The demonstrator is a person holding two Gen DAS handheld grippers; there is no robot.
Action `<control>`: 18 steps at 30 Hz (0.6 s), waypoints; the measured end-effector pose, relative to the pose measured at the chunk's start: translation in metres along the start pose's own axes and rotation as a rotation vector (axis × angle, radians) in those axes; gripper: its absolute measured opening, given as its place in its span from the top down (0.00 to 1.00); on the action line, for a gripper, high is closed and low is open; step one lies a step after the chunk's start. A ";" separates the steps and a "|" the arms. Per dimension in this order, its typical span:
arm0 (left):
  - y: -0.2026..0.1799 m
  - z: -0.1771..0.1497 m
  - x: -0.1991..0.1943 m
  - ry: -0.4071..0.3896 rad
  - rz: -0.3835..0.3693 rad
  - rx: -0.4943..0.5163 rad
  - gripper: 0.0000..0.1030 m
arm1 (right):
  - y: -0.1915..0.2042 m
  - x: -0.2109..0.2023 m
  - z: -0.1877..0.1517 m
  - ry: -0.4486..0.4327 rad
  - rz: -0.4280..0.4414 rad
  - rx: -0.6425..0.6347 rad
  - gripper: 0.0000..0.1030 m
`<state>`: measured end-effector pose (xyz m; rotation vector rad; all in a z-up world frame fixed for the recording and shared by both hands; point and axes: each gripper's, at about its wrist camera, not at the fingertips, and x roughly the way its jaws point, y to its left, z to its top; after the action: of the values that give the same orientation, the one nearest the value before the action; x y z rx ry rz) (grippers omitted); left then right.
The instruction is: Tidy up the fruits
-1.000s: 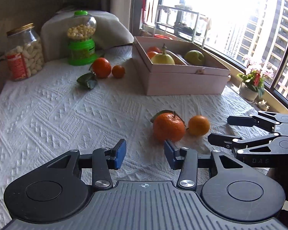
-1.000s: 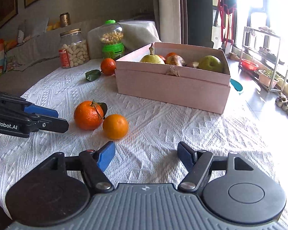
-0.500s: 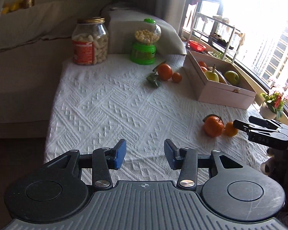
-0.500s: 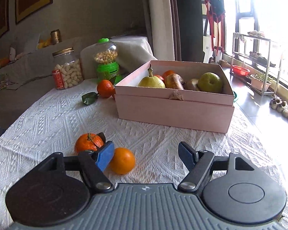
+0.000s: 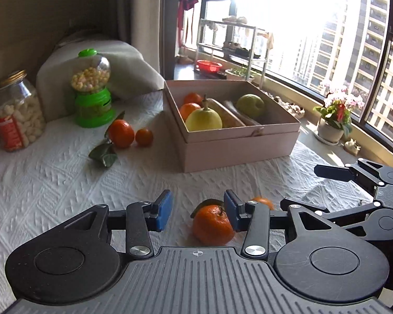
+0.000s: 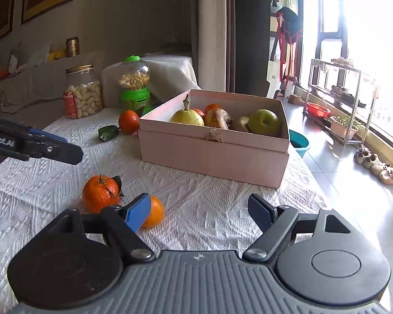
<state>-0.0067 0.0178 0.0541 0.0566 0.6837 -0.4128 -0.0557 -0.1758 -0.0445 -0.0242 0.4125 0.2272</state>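
The left gripper [image 5: 197, 210] has swung back from the table's far side and now frames the leafy mandarin [image 5: 212, 223] at lower centre, jaws wide; right gripper [image 6: 200, 210] waits beside it, empty and wide, so pickup toward the pink box [image 5: 238, 146] looks imminent.

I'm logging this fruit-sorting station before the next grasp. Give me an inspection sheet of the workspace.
Surface: white textured tablecloth.
Job's things: pink box holding fruit; leafy tangerine and small orange near the grippers; two more tangerines beside the green candy dispenser.
Clutter: glass snack jar.
Grippers: left gripper open around the leafy tangerine; right gripper open.
Cables: nothing seen.
Surroundings: window, flower pot, shoe rack.
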 end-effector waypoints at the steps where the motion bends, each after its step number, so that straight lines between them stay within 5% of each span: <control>1: -0.002 -0.001 0.004 0.011 -0.016 0.002 0.53 | 0.003 -0.004 0.000 -0.013 0.009 -0.027 0.21; 4: -0.003 -0.009 0.007 0.031 -0.034 -0.002 0.53 | 0.012 -0.009 0.000 -0.029 0.063 -0.086 0.23; 7: 0.008 -0.015 -0.001 0.027 -0.022 -0.035 0.53 | 0.019 0.000 0.002 -0.002 0.123 -0.104 0.42; 12: 0.016 -0.018 -0.007 0.042 -0.024 -0.033 0.54 | 0.031 0.022 0.003 0.049 0.167 -0.144 0.48; 14: 0.011 -0.017 -0.004 0.048 -0.033 -0.019 0.54 | 0.031 0.030 0.003 0.085 0.195 -0.131 0.69; 18: -0.006 -0.014 0.009 0.064 -0.034 0.020 0.54 | 0.018 0.020 0.007 0.059 0.169 -0.080 0.69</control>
<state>-0.0110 0.0122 0.0384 0.0773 0.7447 -0.4515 -0.0392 -0.1537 -0.0458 -0.0748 0.4646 0.4106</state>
